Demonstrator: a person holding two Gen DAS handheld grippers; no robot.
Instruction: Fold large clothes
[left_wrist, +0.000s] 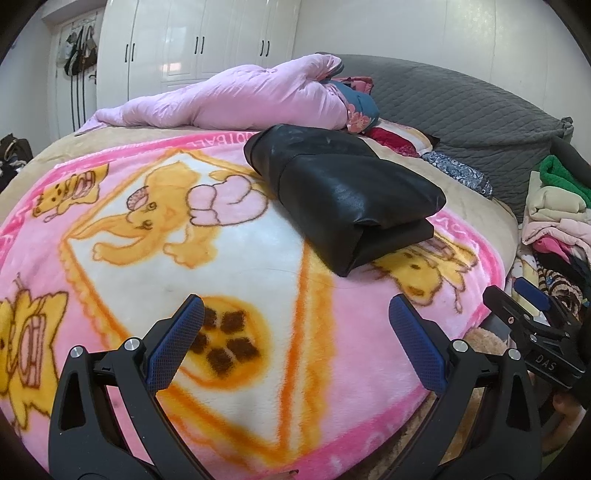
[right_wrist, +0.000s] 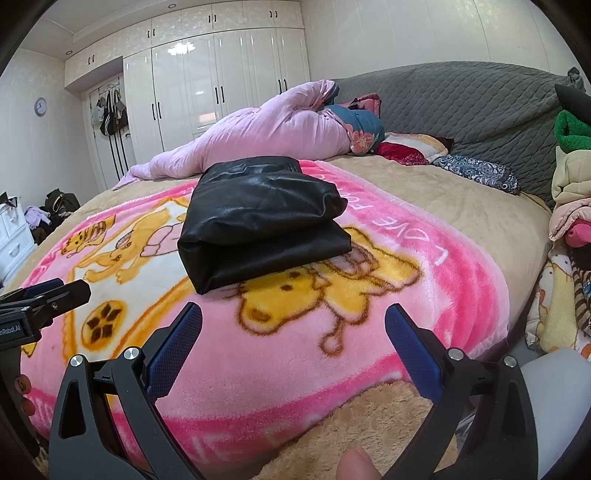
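Observation:
A black leather-like garment (left_wrist: 347, 192) lies folded into a thick rectangular bundle on the pink cartoon blanket (left_wrist: 221, 236); it also shows in the right wrist view (right_wrist: 258, 218). My left gripper (left_wrist: 295, 306) is open and empty, held above the blanket well short of the garment. My right gripper (right_wrist: 293, 314) is open and empty, also short of the garment's near end. The right gripper shows at the right edge of the left wrist view (left_wrist: 532, 306). The left gripper shows at the left edge of the right wrist view (right_wrist: 48, 295).
A rolled pink quilt (left_wrist: 236, 99) and pillows (left_wrist: 399, 140) lie at the far side of the bed against a grey headboard (left_wrist: 461, 99). A pile of clothes (left_wrist: 554, 214) stands at the right. White wardrobes (right_wrist: 207, 81) line the back wall.

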